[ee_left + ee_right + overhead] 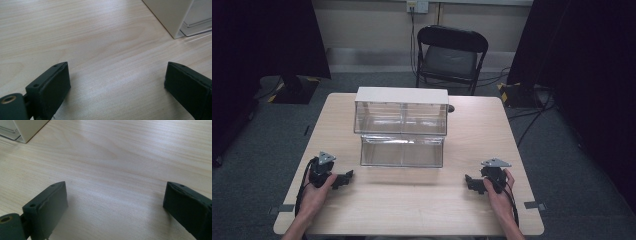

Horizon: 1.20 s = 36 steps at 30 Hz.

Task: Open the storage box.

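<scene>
A clear drawer unit (402,127) with a white top stands at the middle of the surface (412,200), its lower drawer (402,151) pulled out toward the person while the two upper drawers sit flush. The left gripper (343,179) rests on the surface near the unit's front left corner, and the right gripper (472,182) rests near its front right corner; both are apart from the unit. In each gripper view the fingers (53,87) stand wide apart with nothing between them, just bare wood, and the unit's white side wall (170,15) shows at the upper edge. The unit looks like thin, stiff plastic: probably light, smooth and slippery, and liable to slide across the surface if pushed from one side. It also appears empty, so there is little weight to anchor it. The lower drawer's front lip seems the natural place to take hold, pinched near its middle, while the other gripper steadies the white top or a side wall so the frame does not shift.
</scene>
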{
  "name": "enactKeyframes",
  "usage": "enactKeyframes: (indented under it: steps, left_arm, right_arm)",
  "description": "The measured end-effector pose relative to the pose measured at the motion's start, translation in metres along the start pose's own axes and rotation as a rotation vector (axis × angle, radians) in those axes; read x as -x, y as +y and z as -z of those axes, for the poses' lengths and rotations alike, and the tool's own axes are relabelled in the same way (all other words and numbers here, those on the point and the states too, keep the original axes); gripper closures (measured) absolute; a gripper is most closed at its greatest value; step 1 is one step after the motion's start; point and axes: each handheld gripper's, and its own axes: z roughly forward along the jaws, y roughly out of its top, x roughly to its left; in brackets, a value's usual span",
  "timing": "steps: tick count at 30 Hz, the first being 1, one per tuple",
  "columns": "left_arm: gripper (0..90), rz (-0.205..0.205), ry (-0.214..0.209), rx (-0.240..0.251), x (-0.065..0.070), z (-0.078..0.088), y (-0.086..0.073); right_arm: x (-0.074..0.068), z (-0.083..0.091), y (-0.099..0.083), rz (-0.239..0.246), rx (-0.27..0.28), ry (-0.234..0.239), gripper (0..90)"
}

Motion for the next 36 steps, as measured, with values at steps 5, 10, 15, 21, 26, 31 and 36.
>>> enactKeyframes:
  steps: [5,10,15,21,26,31,36]
  left_arm:
    - [5.9,0.000,0.000,0.000,0.000,0.000,0.000]
    - [5.9,-0.002,-0.001,-0.001,0.000,0.000,0.000]
    - [5.9,-0.001,-0.001,0.000,0.000,0.000,0.000]
    - [5.9,-0.002,-0.001,-0.001,0.000,0.000,0.000]
    - [5.8,-0.002,-0.001,-0.001,0.000,0.000,0.000]
    - [5.8,-0.001,-0.001,0.000,0.000,0.000,0.000]
    - [5.8,-0.002,-0.001,-0.001,0.000,0.000,0.000]
  right_arm:
    - [0.000,0.000,0.000,-0.001,0.000,-0.001,4.8]
    - [0.000,0.000,0.000,0.000,0.000,-0.002,4.9]
    - [-0.001,0.002,0.000,-0.001,-0.001,0.000,9.6]
    - [-0.006,0.005,0.003,-0.003,0.022,0.004,14.5]
    - [-0.012,0.010,0.009,0.007,0.056,0.022,14.4]
    - [-0.019,0.014,0.012,0.026,0.077,0.050,14.4]
    - [-0.028,0.016,0.017,0.047,0.102,0.102,14.2]
